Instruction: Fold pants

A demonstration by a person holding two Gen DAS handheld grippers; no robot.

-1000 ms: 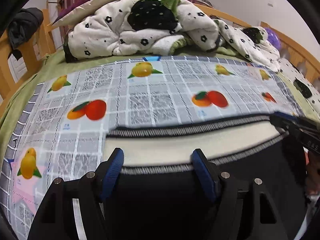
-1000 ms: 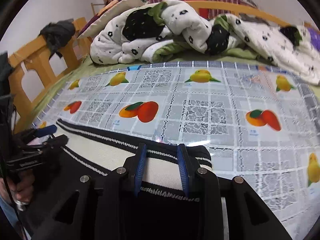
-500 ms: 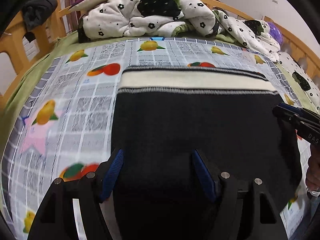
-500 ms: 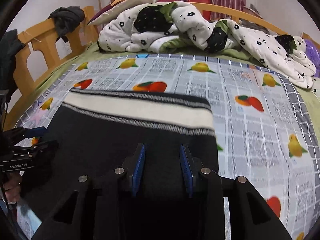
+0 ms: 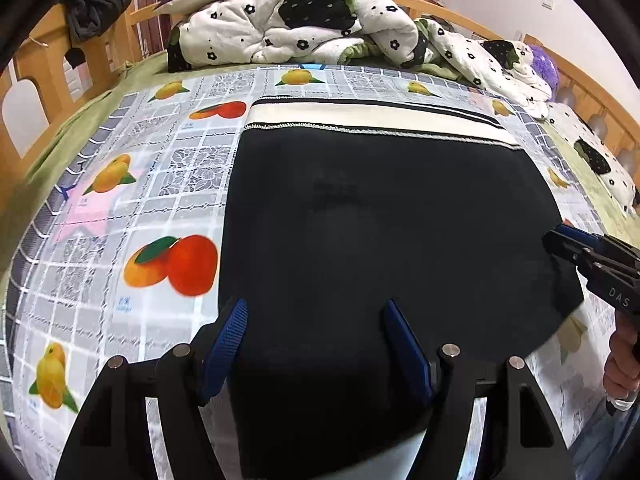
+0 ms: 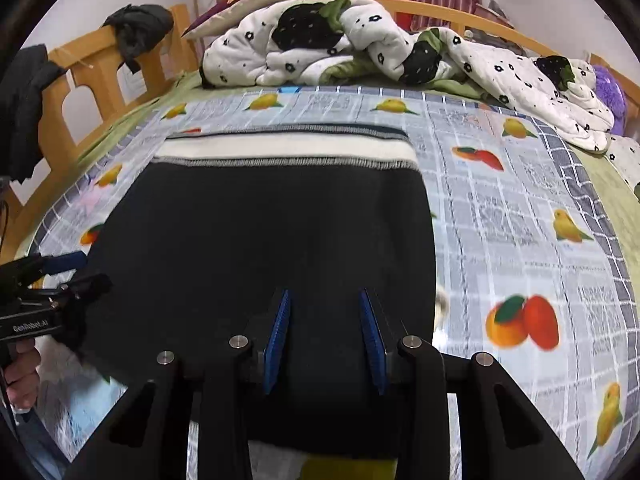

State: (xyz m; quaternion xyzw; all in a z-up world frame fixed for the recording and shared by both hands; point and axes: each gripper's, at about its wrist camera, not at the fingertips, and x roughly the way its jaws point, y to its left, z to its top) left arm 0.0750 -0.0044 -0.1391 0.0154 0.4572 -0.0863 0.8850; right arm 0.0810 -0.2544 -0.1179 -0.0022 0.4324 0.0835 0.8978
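The black pants (image 5: pixel 380 220) lie flat on the fruit-print cloth (image 5: pixel 132 200), with a cream and black striped band (image 5: pixel 372 118) at the far end. They also show in the right wrist view (image 6: pixel 272 232). My left gripper (image 5: pixel 316 320) is open above the near left edge of the pants. It also shows in the right wrist view (image 6: pixel 74 270). My right gripper (image 6: pixel 324 312) is open over the near right part of the pants. It also shows in the left wrist view (image 5: pixel 560 240) at the right edge of the pants.
A crumpled white quilt with black flowers (image 5: pixel 304 28) is piled at the far end of the bed. A wooden bed frame (image 6: pixel 92 76) runs along the left, with dark clothes (image 6: pixel 136 28) hung on it. A purple plush (image 6: pixel 608 88) lies at the far right.
Both grippers have drawn back toward the near edge and risen. Far more of the black pants now shows in front of them. The pants lie still.
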